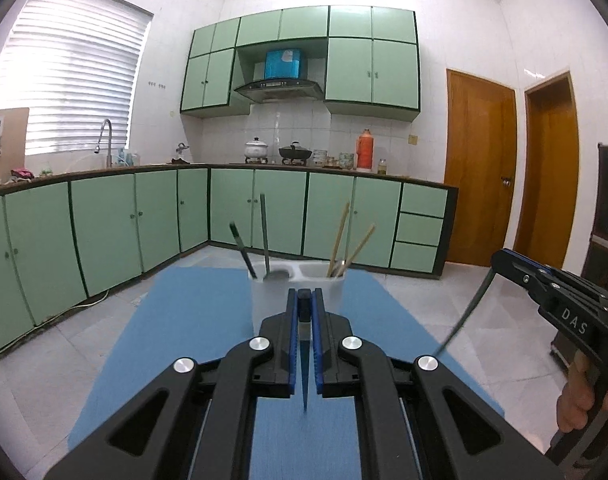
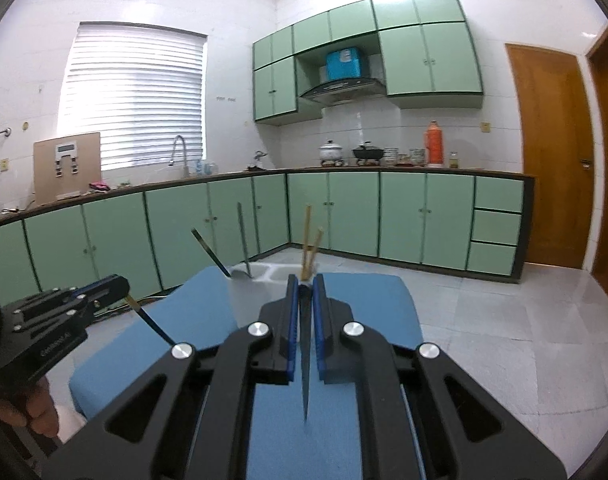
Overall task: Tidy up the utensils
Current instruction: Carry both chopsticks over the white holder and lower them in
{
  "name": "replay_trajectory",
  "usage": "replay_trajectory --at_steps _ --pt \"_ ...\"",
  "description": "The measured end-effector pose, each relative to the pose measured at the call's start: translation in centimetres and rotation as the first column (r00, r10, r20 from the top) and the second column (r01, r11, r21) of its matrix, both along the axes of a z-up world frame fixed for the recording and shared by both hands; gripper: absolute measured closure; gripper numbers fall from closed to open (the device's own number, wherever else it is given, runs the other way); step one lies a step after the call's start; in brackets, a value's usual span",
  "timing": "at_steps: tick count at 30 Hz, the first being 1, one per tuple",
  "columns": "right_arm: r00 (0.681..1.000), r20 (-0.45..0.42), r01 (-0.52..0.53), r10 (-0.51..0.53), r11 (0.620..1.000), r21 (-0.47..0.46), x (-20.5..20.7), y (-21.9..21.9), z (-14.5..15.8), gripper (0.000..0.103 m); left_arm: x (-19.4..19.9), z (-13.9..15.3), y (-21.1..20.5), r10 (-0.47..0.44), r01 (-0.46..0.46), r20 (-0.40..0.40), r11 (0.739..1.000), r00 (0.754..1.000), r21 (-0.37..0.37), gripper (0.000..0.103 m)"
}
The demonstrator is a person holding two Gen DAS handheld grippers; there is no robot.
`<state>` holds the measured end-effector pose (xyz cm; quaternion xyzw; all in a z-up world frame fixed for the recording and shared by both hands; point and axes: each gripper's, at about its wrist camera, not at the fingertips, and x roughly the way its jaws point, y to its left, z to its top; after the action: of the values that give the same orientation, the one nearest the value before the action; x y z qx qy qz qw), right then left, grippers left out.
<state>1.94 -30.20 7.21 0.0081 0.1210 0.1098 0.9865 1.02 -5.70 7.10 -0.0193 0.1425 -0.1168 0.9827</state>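
Currently, your left gripper (image 1: 304,300) has its jaws clamped on a dark, slender utensil (image 1: 304,368) whose pointed end hangs down between the blue pads above the blue mat (image 1: 192,320). Your right gripper (image 2: 304,288) is likewise closed on a second dark, slender utensil (image 2: 305,360), its tip also pointing down over the mat. What kind of utensil each one is cannot be told from these views. From the left wrist view, you see the right gripper at the right edge of the mat, with its utensil shaft trailing down from the fingers. From the right wrist view, you see the left gripper near the left edge of the mat, its utensil slanting down toward the mat surface. A white two-compartment utensil holder (image 1: 300,280) stands at the far edge of the mat, directly ahead of both grippers. Its left compartment holds two dark-handled utensils (image 1: 264,236), one upright and one leaning left. Its right compartment holds wooden chopsticks (image 1: 345,240) leaning right. Green kitchen cabinets (image 1: 104,220) line the walls beyond the mat.
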Motion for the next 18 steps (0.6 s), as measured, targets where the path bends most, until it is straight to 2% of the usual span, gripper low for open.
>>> replay_trajectory --at_steps 5,12,18 --pt "0.998 -0.001 -0.060 0.060 0.998 -0.007 1.9 0.9 2.9 0.097 1.1 2.0 0.7 -0.016 0.016 0.019 1.000 1.000 -0.022 0.097" --pt "0.993 0.011 -0.118 0.118 0.993 -0.015 5.1 2.5 6.4 0.097 3.2 5.0 1.0 -0.034 0.035 0.070 0.999 0.997 -0.016 0.097" --pt "0.989 0.058 -0.137 0.137 0.991 -0.005 7.9 3.3 10.1 0.097 5.6 8.8 0.9 -0.041 0.047 0.152 0.998 0.987 -0.034 0.097"
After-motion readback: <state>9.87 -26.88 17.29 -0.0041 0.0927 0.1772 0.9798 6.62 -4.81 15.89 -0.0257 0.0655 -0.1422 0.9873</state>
